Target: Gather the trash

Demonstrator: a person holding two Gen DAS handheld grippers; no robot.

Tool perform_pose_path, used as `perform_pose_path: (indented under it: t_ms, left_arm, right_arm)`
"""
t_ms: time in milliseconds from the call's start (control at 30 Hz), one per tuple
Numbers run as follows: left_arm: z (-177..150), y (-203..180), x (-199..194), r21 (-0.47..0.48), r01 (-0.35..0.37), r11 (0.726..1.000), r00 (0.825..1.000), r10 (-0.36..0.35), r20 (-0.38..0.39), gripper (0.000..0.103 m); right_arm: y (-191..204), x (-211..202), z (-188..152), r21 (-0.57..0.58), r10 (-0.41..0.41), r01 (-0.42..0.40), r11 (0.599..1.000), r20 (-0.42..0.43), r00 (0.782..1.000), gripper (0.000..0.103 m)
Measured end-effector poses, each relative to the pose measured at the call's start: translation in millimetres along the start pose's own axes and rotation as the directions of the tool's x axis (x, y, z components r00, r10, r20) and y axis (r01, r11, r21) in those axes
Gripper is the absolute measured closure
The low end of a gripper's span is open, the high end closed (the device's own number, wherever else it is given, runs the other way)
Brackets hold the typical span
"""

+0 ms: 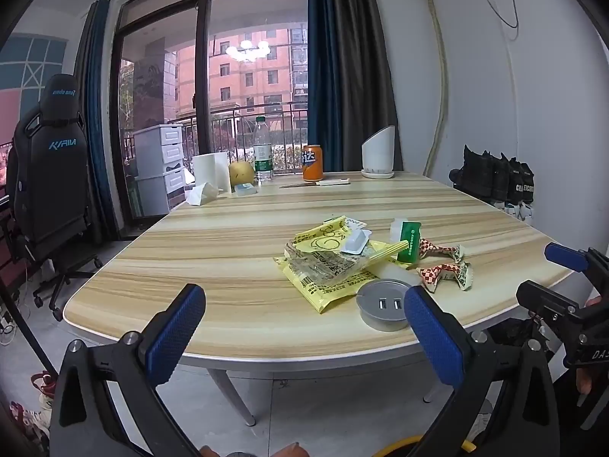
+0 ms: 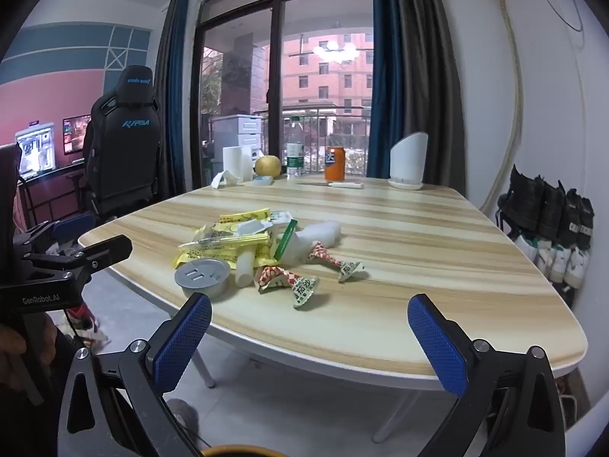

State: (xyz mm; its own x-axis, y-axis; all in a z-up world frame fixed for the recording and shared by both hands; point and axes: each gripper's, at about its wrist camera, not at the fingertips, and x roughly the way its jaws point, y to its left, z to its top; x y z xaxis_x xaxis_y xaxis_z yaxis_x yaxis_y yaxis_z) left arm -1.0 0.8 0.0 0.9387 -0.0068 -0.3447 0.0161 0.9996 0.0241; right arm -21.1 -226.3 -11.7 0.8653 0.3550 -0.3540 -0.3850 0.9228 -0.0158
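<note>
While hanging back off the near edge of the pale striped wood-look desk (image 1: 228, 228), got the left tool (image 1: 302, 297) and the right tool (image 2: 310, 301) both spread wide, nothing between the blue pads. Reads like a lining-up pose, probably to pick a first target.

Found the trash all in one heap mid-desk: roughly 12 o'clock from the left tool, more like 11 o'clock from the right one. Mostly crinkly yellow plastic wrappers (image 1: 323, 262) stacked loosely, with a small green carton (image 1: 409, 242) propped at the heap's 2 o'clock. Also spotted two twisted red-and-white checked wrappers (image 1: 445, 270) off at the 3 o'clock side, loose and easy to pinch, so likely the right tool's job. Worth watching the round grey USB socket puck (image 1: 384, 306) at the heap's 6 o'clock, touching the yellow stuff. Not trash, seemingly built in.

Way back at the far edge, well apart from the mess: orange soda can (image 1: 313, 162), clear water bottle with green label (image 1: 262, 152), yellow pear (image 1: 241, 172), white slant-topped container (image 1: 378, 152). Can't tell if any of that counts.

Roomwise: big balcony window, blue curtains, black gaming chair (image 1: 53, 160) at 9 o'clock, black shoes (image 1: 495, 179) along the wall at 3.
</note>
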Motion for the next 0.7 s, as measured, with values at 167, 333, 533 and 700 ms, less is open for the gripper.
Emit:
perform_pose_path:
  t_ms: [167, 333, 533, 700]
  left_arm:
    - [-1.8, 0.3, 2.1, 0.004, -0.001, 1.0, 1.0, 0.001, -0.01, 0.001]
    - [-1.8, 2.3, -0.5, 0.004, 0.0, 1.0, 1.0, 0.001, -0.014, 0.001]
    - [-2.3, 1.0, 3.9, -0.003, 0.003, 1.0, 1.0, -0.003, -0.024, 0.001]
    - [-1.4, 1.2, 4.1, -0.001, 0.001, 1.0, 1.0, -0.001, -0.028, 0.001]
  right_arm:
    - [0.7, 2.1, -0.2, -0.006, -0.001, 0.001, 1.0, -0.003, 1.0, 0.0]
    - [-0.7, 0.8, 2.0, -0.001, -0.007, 0.007, 1.0, -0.003, 1.0, 0.0]
    - [-0.4, 0.9, -3.3, 0.002, -0.01, 0.01, 1.0, -0.002, 1.0, 0.0]
    - [0.6, 1.6, -2.1, 0.002, -0.011, 0.011, 1.0, -0.004, 1.0, 0.0]
